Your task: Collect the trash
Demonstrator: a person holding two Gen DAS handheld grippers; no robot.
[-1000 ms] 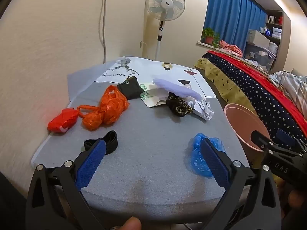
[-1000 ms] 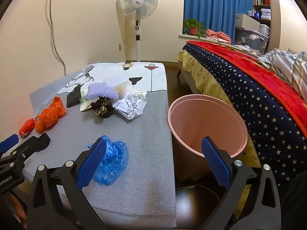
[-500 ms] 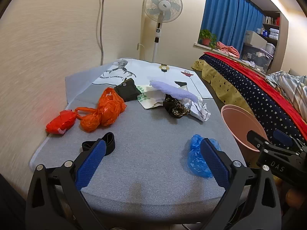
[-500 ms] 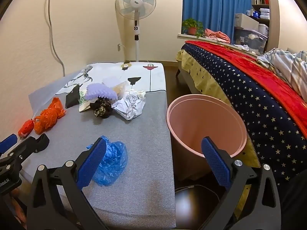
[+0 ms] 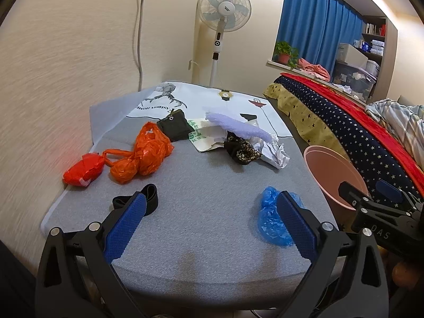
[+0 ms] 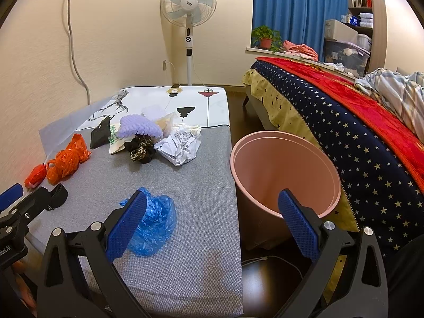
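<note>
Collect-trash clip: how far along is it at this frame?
Nothing done: the pink bin looks empty. Nothing in hand: left gripper and right gripper are open. Left: blue bag, orange bags, crumpled paper, the rest on the table.

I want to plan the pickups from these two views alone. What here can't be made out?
- Pink bin: its bottom is cut off in the right wrist view by the right gripper finger; the left wrist view shows only the rim.
- Blue plastic bag: partly covered by a finger in both views.
- Black band: the near end is behind the left gripper finger.
- Under the purple piece: hidden in both views.
</note>
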